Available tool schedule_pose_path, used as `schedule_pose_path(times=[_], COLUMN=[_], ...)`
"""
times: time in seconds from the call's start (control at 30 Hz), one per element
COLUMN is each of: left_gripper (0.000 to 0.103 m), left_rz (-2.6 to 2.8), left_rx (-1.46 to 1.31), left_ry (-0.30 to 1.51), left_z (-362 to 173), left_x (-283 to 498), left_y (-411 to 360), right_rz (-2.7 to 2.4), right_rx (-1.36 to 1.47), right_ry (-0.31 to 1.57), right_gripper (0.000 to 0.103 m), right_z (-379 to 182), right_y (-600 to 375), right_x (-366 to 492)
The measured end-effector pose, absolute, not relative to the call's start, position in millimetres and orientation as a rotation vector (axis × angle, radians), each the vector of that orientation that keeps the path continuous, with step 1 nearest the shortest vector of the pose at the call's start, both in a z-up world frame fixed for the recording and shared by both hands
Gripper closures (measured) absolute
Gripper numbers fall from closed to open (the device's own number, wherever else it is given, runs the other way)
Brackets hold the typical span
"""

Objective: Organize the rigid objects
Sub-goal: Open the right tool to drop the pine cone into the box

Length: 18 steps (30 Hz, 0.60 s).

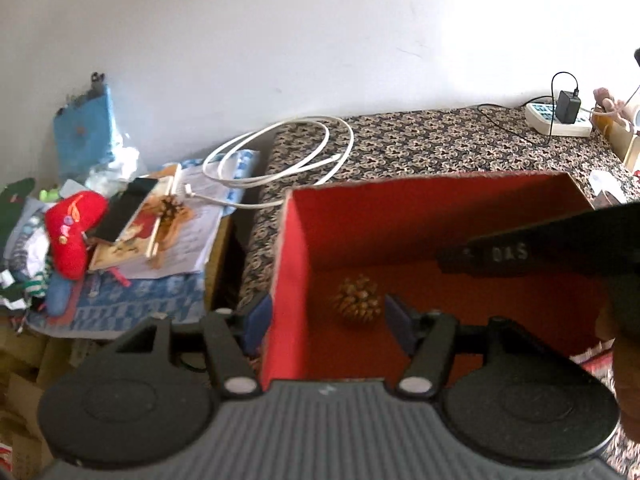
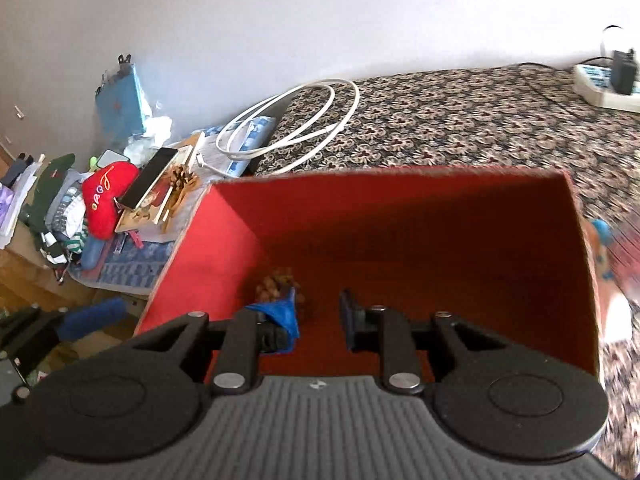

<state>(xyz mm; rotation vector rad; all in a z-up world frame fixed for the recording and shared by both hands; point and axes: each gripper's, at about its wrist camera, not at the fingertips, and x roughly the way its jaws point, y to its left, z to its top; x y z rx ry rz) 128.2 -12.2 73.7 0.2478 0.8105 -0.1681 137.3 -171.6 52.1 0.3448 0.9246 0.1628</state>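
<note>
An open red box (image 1: pixel 294 236) stands on the patterned cloth (image 1: pixel 420 144). One pine cone (image 1: pixel 357 300) lies on its floor near the left wall. My left gripper (image 1: pixel 326 318) is open and straddles that wall, one finger outside the box and one inside beside the cone, touching nothing. My right gripper (image 2: pixel 318 314) hangs inside the box (image 2: pixel 224 240) with its jaws a little apart and nothing between them. The cone (image 2: pixel 280 280) shows just past its left finger, whose blue pad (image 2: pixel 282 314) looks loose. The right tool's black body (image 1: pixel 560 240) crosses the box.
Left of the box a lower surface holds a second pine cone (image 1: pixel 170 206) on a picture book (image 1: pixel 136 240), a dark phone (image 2: pixel 150 178), a red plush heart (image 1: pixel 72 232), papers and clothes. A white cable (image 1: pixel 280 152) coils behind. A power strip (image 1: pixel 556 120) sits far right.
</note>
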Motion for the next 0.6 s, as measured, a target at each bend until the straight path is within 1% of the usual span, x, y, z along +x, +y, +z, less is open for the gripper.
schedule_pose_path(times=[0.33, 0.6], left_gripper=[0.035, 0.034], left_rz=[-0.152, -0.144], left_rx=[0.275, 0.291], left_ry=[0.804, 0.822], left_z=[81.5, 75.2], left_x=[76.9, 43.5], left_y=[9.8, 19.8], right_rz=[0.109, 0.087], right_rx=[0.333, 0.318], right_ry=[0.901, 0.895], right_gripper=[0.095, 0.093], right_z=[70.3, 73.3], right_y=[-148.1, -135.1], right_x=[74.4, 33.5])
